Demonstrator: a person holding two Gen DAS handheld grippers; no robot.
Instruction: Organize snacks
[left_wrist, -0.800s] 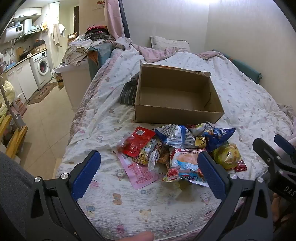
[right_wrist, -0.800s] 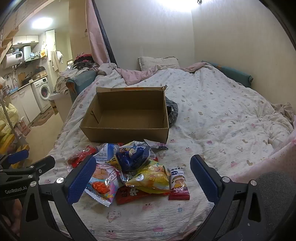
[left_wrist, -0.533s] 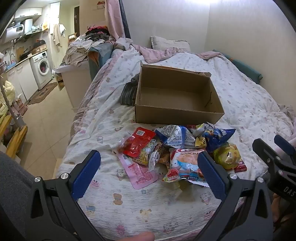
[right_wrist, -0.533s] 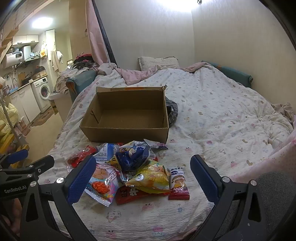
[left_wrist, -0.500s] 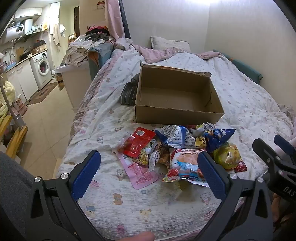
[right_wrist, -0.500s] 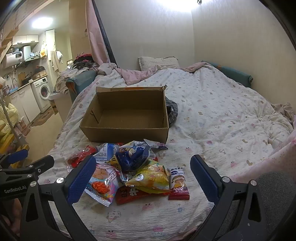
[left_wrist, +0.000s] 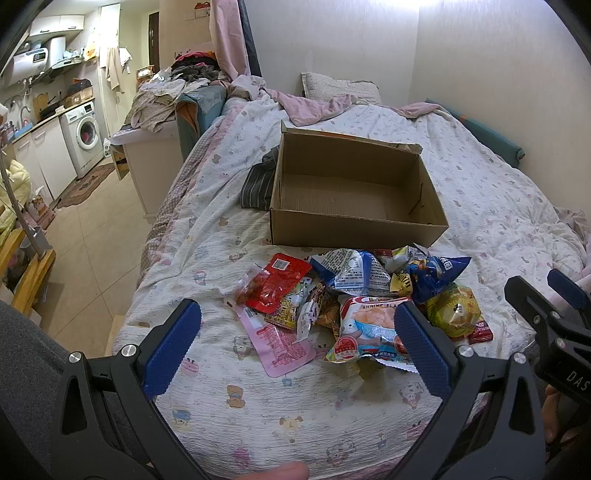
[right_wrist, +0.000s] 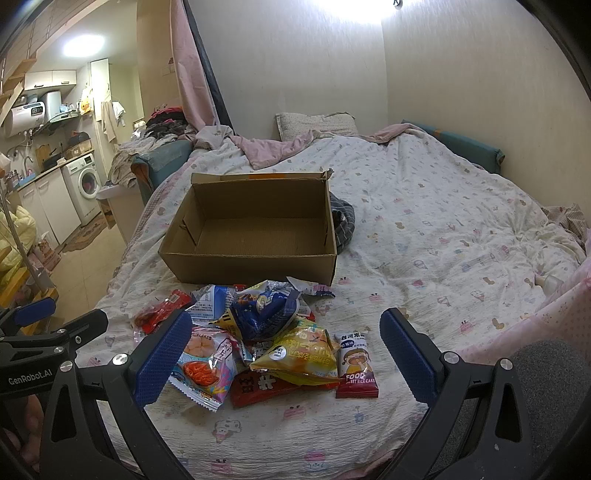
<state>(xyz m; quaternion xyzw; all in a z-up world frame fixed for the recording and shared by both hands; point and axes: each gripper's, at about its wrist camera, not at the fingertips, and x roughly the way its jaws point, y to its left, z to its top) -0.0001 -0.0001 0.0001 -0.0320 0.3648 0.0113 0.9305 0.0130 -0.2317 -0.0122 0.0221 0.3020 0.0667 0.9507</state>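
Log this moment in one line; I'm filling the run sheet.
stage: not begun | left tool: open, holds nothing | right tool: open, holds nothing | box: no snacks inside | snacks: piled before box

Two fisheye wrist cameras look forward and downward along open blue-padded fingers over the near edge of a bed (left_wrist: 258, 424). The left view stands left of the snack pile (left_wrist: 354, 291), facing the box (left_wrist: 354, 221) from its left corner; the right view sits right of the pile (right_wrist: 258, 332), facing the box (right_wrist: 255, 266) squarely. Both share pile, box, pillow and the kitchen at left; each catches the other gripper at its frame edge.
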